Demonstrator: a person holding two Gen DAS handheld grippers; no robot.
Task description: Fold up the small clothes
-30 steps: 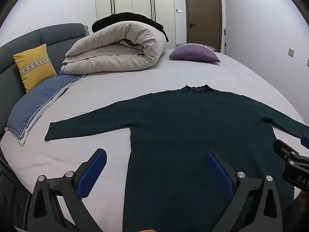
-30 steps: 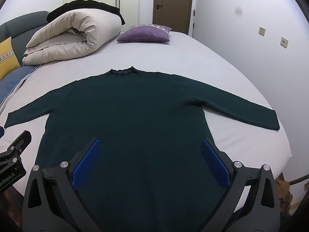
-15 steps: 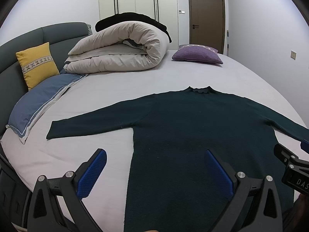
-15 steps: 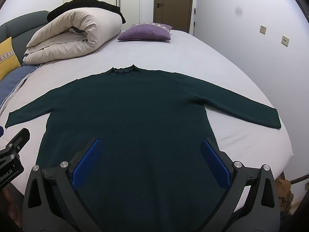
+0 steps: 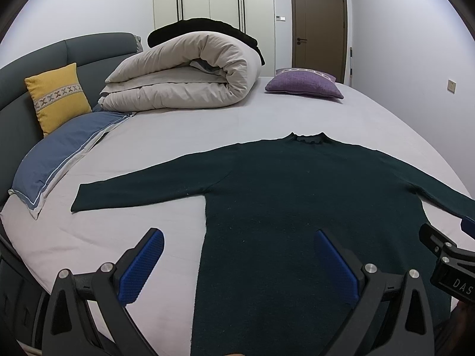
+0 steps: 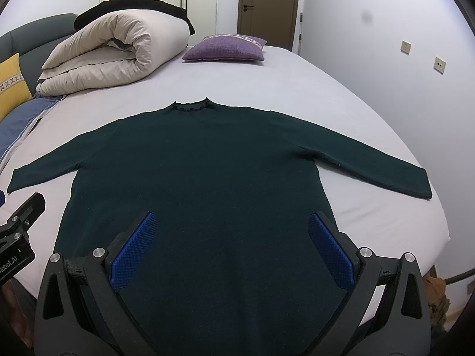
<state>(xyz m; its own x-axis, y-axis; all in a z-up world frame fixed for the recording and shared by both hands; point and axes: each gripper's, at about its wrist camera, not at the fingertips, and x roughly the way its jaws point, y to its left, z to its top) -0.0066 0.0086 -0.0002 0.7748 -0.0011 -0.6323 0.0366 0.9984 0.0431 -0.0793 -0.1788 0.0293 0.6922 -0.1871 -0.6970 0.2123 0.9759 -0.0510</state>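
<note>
A dark green long-sleeved sweater (image 5: 297, 195) lies flat on the bed, collar away from me, both sleeves spread out; it also shows in the right wrist view (image 6: 207, 172). My left gripper (image 5: 237, 255) is open and empty, held above the sweater's lower left side. My right gripper (image 6: 231, 243) is open and empty above the sweater's lower body. Each gripper's body shows at the edge of the other's view.
The pale bed sheet (image 5: 178, 136) carries a rolled beige duvet (image 5: 184, 74), a purple cushion (image 5: 302, 86), a blue pillow (image 5: 59, 154) and a yellow cushion (image 5: 56, 98) against the grey headboard. The bed's right edge (image 6: 439, 231) drops off near the wall.
Both grippers have tilted slightly, so the sweater sits a little lower in both views. The sweater has not moved and both grippers stay open.
</note>
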